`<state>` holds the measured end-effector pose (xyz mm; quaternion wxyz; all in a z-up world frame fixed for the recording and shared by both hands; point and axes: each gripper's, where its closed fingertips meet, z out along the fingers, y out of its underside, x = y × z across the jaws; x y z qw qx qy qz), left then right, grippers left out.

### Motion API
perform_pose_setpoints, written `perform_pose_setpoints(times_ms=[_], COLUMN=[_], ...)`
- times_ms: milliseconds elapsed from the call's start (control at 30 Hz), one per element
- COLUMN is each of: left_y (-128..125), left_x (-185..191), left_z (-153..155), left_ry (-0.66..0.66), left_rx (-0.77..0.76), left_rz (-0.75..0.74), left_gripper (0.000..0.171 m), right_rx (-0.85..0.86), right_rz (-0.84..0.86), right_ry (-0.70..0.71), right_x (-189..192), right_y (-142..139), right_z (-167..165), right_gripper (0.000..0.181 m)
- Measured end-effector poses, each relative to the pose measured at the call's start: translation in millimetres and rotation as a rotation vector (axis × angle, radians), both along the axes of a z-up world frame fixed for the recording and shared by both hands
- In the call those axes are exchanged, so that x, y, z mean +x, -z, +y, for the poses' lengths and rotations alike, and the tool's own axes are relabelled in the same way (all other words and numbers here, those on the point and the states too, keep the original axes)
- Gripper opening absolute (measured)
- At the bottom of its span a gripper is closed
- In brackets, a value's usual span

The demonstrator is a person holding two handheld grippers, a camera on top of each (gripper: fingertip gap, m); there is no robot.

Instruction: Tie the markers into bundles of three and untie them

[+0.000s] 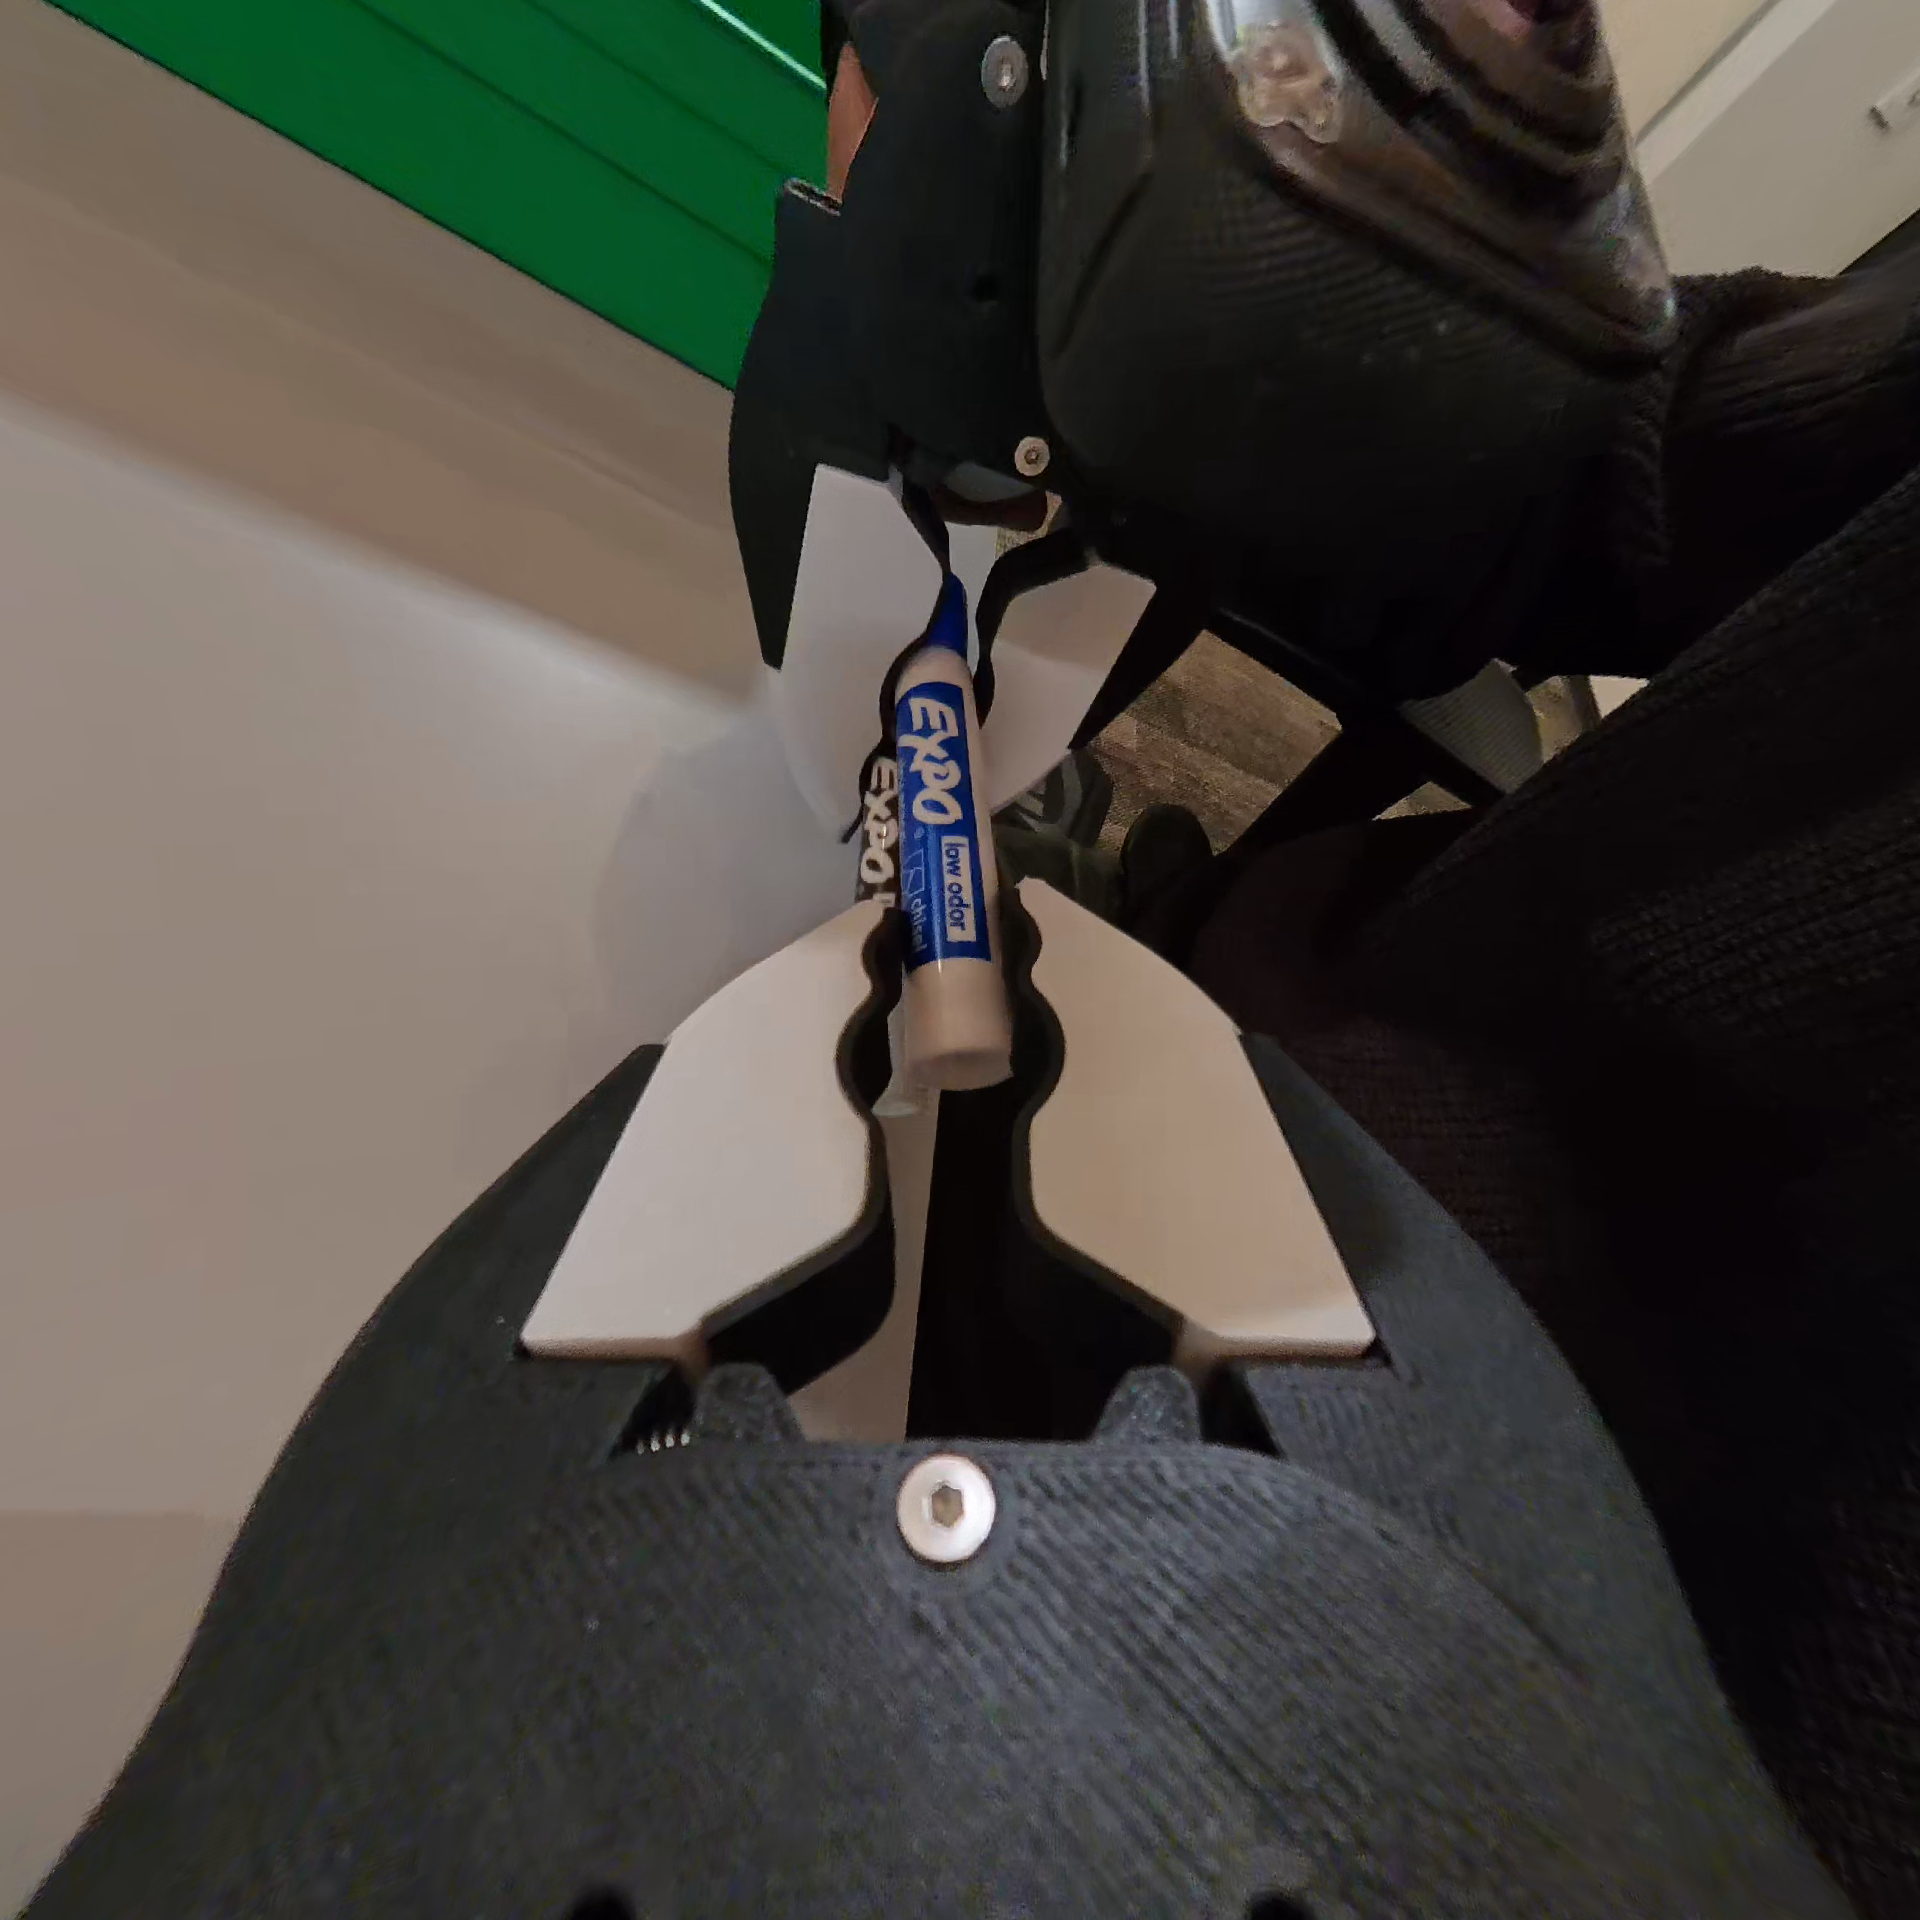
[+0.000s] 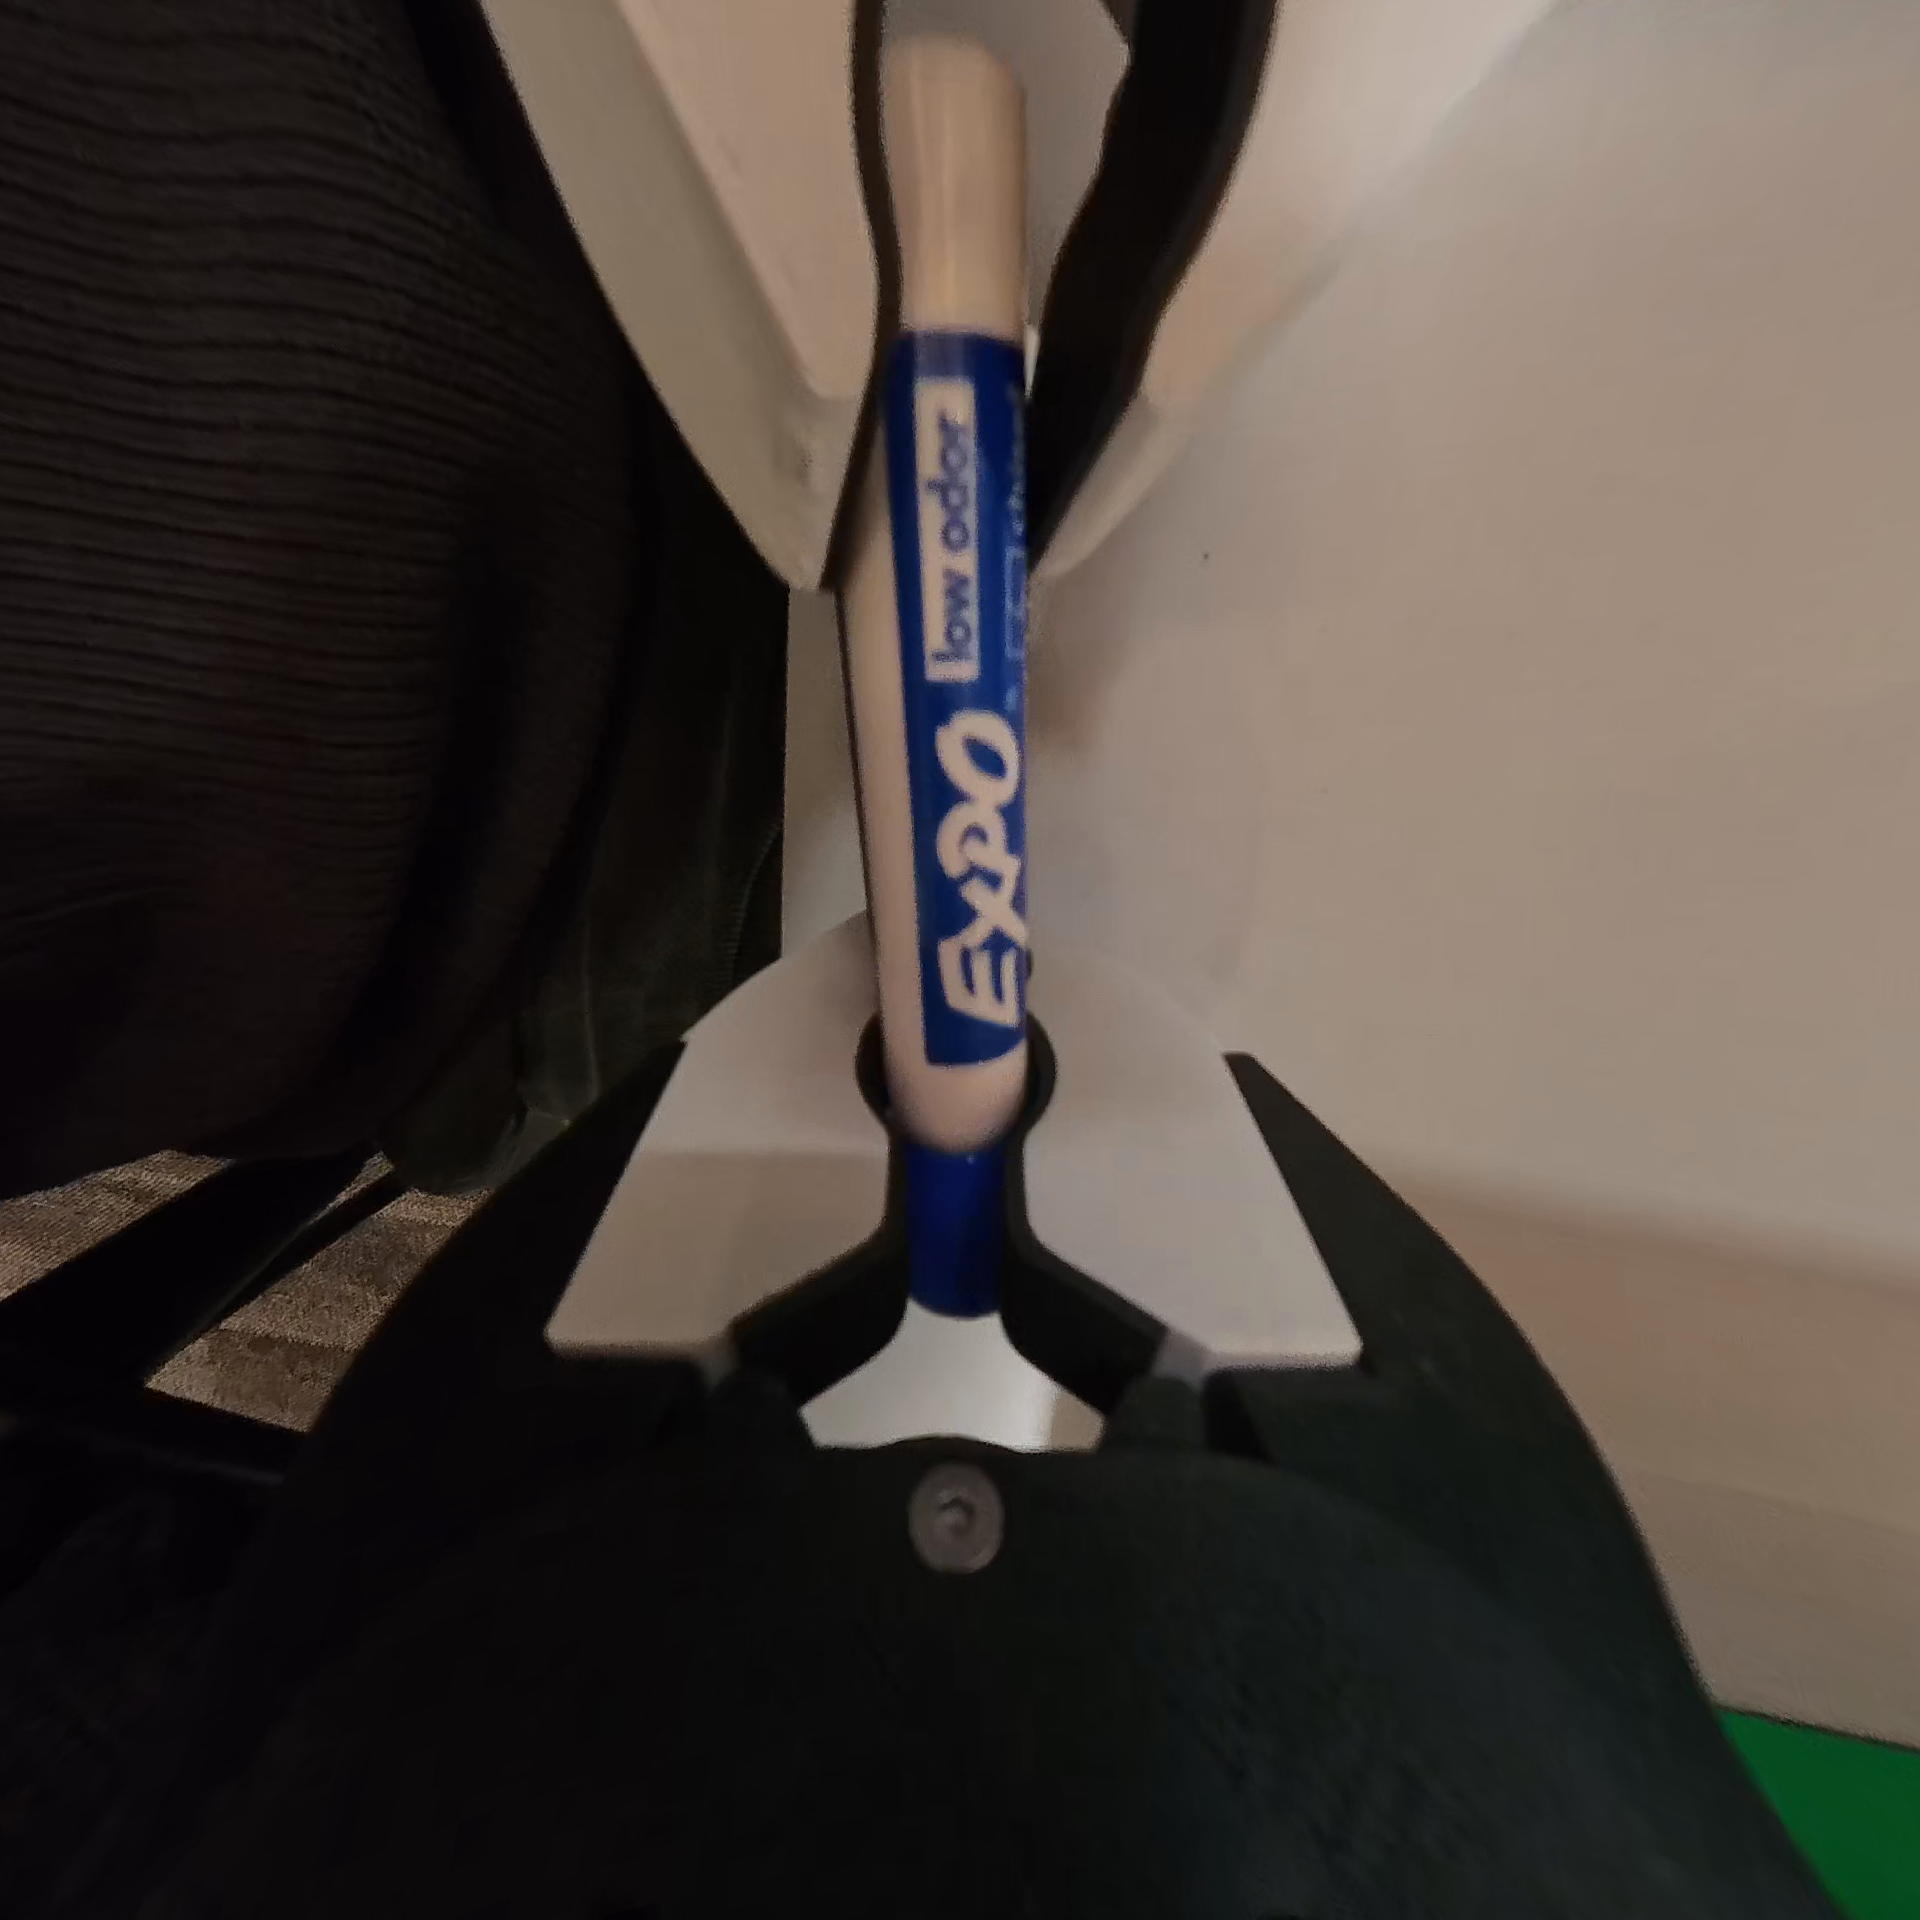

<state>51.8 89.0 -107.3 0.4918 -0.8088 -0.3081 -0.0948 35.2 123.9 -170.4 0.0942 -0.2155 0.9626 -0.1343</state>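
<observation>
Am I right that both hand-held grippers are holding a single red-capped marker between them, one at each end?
Not quite: the marker has a blue cap, not red, as the right wrist view shows. The right hand-held gripper grips the cap end, and the left hand-held gripper holds the pale butt end.

Marker [image 1: 943,862]: white barrel, blue label, blue cap. Tongs [image 2: 951,1091]: black, white pads. Green panel [image 1: 582,156] behind.

It looks like an office. A whiteboard marker [image 1: 943,862] hangs above a plain white table [image 1: 260,831], and past the table's edge there is grey carpet [image 1: 1216,717] with the black legs of an office chair [image 1: 1455,717]. A pale wall [image 1: 1766,94] stands behind, and a green board [image 1: 582,156] lies beside the table.
</observation>
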Motion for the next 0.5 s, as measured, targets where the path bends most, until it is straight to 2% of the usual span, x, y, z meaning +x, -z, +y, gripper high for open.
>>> perform_pose_setpoints(times_ms=[167, 333, 433, 500], left_y=[4.0, 1.2, 4.2, 10.1], left_x=[-4.0, -11.1, -12.9, -11.9], left_z=[-0.2, -13.1, -23.8, -27.5], left_ry=[-0.019, -0.099, -0.153, -0.188], left_rx=[-0.013, 0.023, 0.036, 0.041], left_rz=[0.020, 0.042, 0.067, 0.090], left_gripper=[0.020, 0.055, 0.057, 0.051], right_rx=[0.007, 0.012, 0.008, 0.007], right_rz=[0.015, 0.014, 0.009, 0.005], right_ry=[0.020, 0.038, 0.048, 0.056], right_x=[-6.5, -12.1, -14.4, -16.3], right_y=[2.7, 4.1, 4.3, 4.5], right_z=[2.1, 4.6, 5.0, 5.2], right_gripper=[0.015, 0.015, 0.015, 0.015])
